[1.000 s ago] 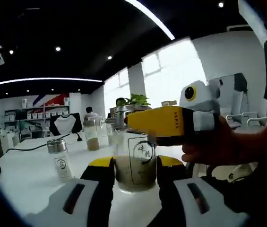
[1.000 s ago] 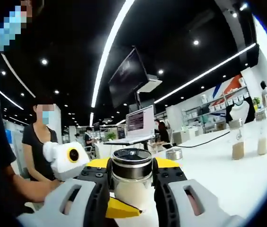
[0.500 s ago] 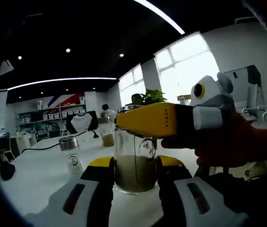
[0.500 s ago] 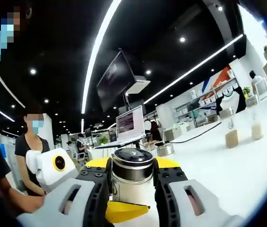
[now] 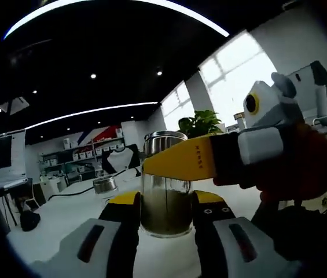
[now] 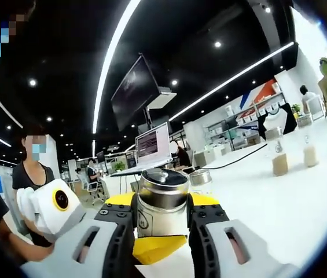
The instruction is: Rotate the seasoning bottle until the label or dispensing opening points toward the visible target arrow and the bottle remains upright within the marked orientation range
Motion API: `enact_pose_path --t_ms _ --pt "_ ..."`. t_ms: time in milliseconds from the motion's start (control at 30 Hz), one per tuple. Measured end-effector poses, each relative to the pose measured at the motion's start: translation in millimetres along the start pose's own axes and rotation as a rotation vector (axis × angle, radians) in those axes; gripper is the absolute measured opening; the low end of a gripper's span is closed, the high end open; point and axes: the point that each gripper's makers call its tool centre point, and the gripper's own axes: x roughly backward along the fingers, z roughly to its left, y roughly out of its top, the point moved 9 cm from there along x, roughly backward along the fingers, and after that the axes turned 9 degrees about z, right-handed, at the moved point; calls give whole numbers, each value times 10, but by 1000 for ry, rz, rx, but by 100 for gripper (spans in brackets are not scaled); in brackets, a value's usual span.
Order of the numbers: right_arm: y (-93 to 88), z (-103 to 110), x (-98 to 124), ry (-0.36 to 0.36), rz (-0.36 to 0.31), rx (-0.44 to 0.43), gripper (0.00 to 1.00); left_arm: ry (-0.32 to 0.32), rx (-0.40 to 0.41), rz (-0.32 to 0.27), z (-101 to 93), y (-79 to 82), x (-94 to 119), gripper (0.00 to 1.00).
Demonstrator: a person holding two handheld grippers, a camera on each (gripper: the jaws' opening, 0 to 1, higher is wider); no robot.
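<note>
Left gripper [image 5: 164, 217] was clamped low on the seasoning bottle [image 5: 165, 191], which stood upright on the white table [image 5: 59, 231], while right gripper [image 6: 160, 223] grasped its steel-lidded neck from the opposite side.

Each claw [image 5: 166, 215] has grey slotted jaws with yellow tips on black pads. The other claw [image 5: 177, 163] is yellow, black, then grey.

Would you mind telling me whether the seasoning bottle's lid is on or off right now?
On. The metal lid sits on top of the seasoning bottle, which stands between the jaws of the left gripper and right gripper.
</note>
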Motion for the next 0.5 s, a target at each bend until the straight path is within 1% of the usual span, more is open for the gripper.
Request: enact_pose_path --t_ms 33,67,133,167,233,333,400,467,500 --pt "-6 2 4 -7 0 7 32 -8 7 0 -1 -5 -8 37" --pt "-12 6 3 -18 5 25 32 -23 32 7 3 -18 -26 37" --pt "-15 13 -6 -36 36 65 31 -35 22 28 16 -43 -54 37" --pt "-14 19 -12 -35 35 73 31 -39 18 30 17 -46 -56 37" --pt "-2 4 -15 -37 58 101 31 -91 34 54 22 -56 -62 37" --pt "18 -41 -14 -32 67 105 30 -128 53 71 44 -61 -71 37" --pt "42 -71 -21 -54 66 148 30 -127 38 81 53 -84 -75 36" --pt "82 -117 -33 -87 73 186 30 -144 36 103 60 -121 -86 36" --pt "99 -136 -46 -89 74 188 30 -159 66 119 57 -146 -86 37"
